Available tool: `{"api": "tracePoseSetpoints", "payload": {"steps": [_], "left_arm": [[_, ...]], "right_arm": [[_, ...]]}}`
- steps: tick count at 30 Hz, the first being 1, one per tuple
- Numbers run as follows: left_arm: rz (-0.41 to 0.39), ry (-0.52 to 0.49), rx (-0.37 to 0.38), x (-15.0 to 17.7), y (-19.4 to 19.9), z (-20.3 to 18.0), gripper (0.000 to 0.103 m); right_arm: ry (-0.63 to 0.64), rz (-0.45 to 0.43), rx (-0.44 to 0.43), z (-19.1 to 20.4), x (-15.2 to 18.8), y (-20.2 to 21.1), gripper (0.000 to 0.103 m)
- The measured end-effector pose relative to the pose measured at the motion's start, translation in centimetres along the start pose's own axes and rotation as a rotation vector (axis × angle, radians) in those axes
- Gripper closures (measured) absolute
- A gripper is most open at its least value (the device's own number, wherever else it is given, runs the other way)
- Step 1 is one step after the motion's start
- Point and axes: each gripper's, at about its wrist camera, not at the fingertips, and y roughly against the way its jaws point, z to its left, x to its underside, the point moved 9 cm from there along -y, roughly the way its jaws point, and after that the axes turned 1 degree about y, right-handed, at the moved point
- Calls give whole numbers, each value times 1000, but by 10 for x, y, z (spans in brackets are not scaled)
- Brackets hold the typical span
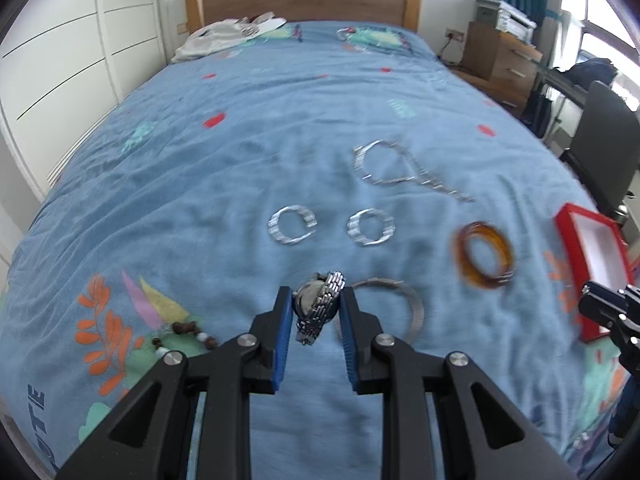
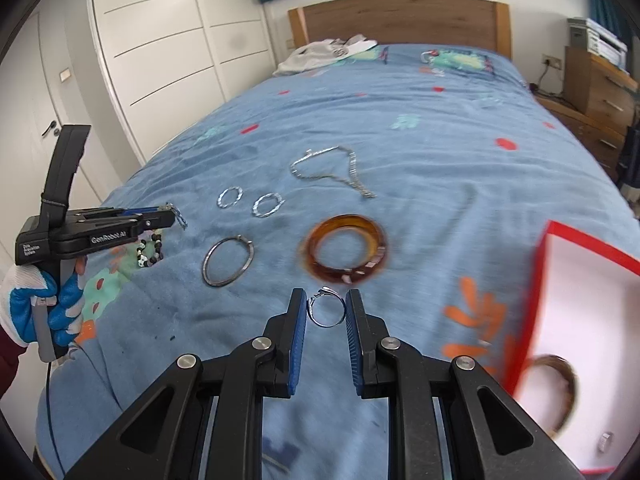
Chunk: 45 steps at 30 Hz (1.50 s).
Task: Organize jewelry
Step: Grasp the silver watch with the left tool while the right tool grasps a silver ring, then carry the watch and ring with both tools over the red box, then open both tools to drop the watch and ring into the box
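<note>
— Blue pads of my left tongs [image 1: 314, 306] are pinched on the watch [image 1: 319, 307], its band dangling loose off the bedspread [image 1: 240, 160]. What worries you?

— That band could swing and slip out sideways, since only the case is caught.

— And my right tongs [image 2: 325, 307] are nearly closed on the small ring [image 2: 326, 312], touching both pads; a thin hoop could pop free before reaching the red box [image 2: 580, 240], landing by the amber bangle [image 2: 346, 248]
</note>
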Motion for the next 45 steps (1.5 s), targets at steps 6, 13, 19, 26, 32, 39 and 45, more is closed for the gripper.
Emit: {"api": "tracePoseSetpoints", "payload": {"steps": [6,13,19,26,32,39,45], "left_arm": [[-27,-38,119,-12,25,-71,81],[-20,-128,283,-21,30,-189,81],[5,-208,386,-20,17,-285,81],[63,-263,446,-8,-14,-362,81],[113,-293,446,5,-46,-393,81],[162,-279,415,16,-79,-395,81],[164,-283,395,20,-89,-394,81]], "right_arm": [[-39,-8,98,-55,16,47,83],[-109,22,244,-143,52,94,83],[-144,58,280,-188,72,100,83],[-124,120,275,-213,86,81,83],[-82,171,264,-228,90,69,83],[-4,243,248,-230,94,52,83],[31,265,245,-229,96,47,83]]}}
